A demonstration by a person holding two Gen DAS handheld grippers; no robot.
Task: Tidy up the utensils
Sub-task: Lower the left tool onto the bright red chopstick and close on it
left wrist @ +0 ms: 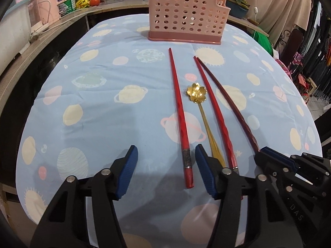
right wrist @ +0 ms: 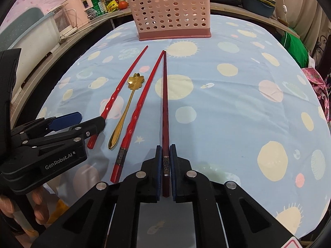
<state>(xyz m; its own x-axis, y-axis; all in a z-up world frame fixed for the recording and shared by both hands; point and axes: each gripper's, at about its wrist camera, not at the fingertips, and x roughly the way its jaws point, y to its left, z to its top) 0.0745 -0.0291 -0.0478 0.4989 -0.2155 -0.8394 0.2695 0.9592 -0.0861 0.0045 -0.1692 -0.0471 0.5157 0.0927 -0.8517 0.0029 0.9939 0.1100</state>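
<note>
1. Right wrist view is showing the right tool closing on the dark chopstick, its pads pinching the butt end near the metal band while the long shaft is lying forward on the counter.
2. Left wrist view is showing the left tool spread wide and holding nothing, hovering over the butt of the leftmost red chopstick.
3. Gripping so far back is risking a pivot: on lifting, the far tip may droop and drag on the cloth, or twist between the pads.
4. That tip is lying touching or almost touching the tip of the middle red chopstick, so a sideways sweep may nudge it toward the gold spoon beside it.
5. Both tools are working near each other, so a bump looks possible.
6. The pink basket is standing upright well ahead at the counter's far side; the cloth to the right is lying bare, giving open room, while the counter's edge is curving away on both sides.
</note>
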